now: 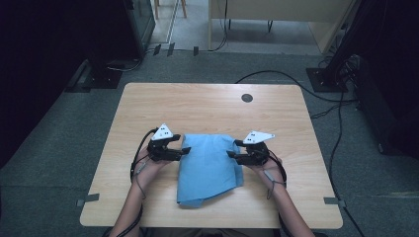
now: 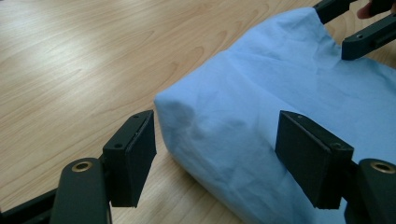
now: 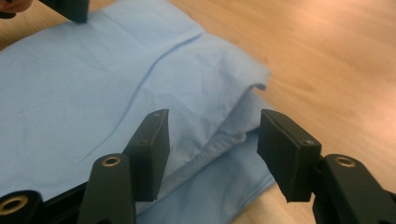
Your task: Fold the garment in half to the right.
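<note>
A light blue folded cloth [image 1: 210,163] lies on the wooden table [image 1: 207,106], a little nearer the front edge. At the cloth's upper left corner my left gripper [image 1: 184,152] stands open, pointing right. In the left gripper view that corner of the cloth [image 2: 289,84] sits between the spread jaws of the left gripper [image 2: 215,126], and the pads do not press on it. My right gripper [image 1: 233,148] is open at the cloth's upper right corner, pointing left. In the right gripper view the layered edge of the cloth [image 3: 93,84] lies between and ahead of the jaws of the right gripper [image 3: 210,121], untouched.
A dark round grommet [image 1: 247,98] sits near the table's far edge. Grey tape marks [image 1: 87,199] are stuck at both front corners. Beyond the table, cables [image 1: 276,74] and black stand bases [image 1: 323,79] lie on the grey carpet.
</note>
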The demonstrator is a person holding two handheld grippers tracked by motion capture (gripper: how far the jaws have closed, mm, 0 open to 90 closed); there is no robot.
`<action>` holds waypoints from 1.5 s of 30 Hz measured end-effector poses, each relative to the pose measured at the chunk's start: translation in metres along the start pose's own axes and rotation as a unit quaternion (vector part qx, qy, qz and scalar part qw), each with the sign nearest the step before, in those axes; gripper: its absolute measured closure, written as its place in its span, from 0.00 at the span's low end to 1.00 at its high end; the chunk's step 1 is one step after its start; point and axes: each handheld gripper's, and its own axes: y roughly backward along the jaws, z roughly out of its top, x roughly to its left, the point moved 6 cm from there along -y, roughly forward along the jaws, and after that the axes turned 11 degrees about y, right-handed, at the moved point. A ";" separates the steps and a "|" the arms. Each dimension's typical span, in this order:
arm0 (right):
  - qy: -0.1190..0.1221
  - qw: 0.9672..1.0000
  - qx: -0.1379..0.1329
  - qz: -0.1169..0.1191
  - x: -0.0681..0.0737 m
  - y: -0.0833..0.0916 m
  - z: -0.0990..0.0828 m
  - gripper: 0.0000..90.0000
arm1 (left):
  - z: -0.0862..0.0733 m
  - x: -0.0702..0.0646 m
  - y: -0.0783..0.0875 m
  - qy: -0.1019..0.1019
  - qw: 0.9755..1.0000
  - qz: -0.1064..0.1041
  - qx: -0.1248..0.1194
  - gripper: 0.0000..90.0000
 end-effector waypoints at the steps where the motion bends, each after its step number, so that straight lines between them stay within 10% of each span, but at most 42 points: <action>1: 0.000 1.000 0.000 0.000 0.000 0.000 0.000 0.50 | -0.001 0.001 0.001 0.004 1.000 -0.001 -0.001 0.32; 4: -0.027 0.999 0.012 0.024 0.003 -0.006 -0.004 0.69 | -0.004 0.001 -0.003 0.004 1.000 0.000 0.006 0.32; 10: -0.002 1.000 0.022 0.015 0.008 0.000 0.003 0.99 | -0.003 0.000 -0.002 -0.001 1.000 0.002 0.006 0.32; 21: -0.007 1.000 0.017 0.005 0.000 0.006 0.000 0.90 | -0.009 -0.001 -0.008 -0.005 1.000 0.004 0.020 0.32; 28: 0.046 0.998 -0.048 -0.020 0.009 0.020 0.019 0.67 | -0.006 0.000 0.001 -0.006 1.000 0.008 0.016 0.32; 33: 0.080 0.996 -0.035 -0.005 0.021 0.010 0.020 0.62 | -0.008 0.001 0.004 -0.008 1.000 0.008 0.021 0.30; 45: 0.060 0.998 -0.019 0.010 0.014 0.006 0.010 0.51 | -0.014 0.003 0.009 -0.006 0.999 0.007 0.033 0.24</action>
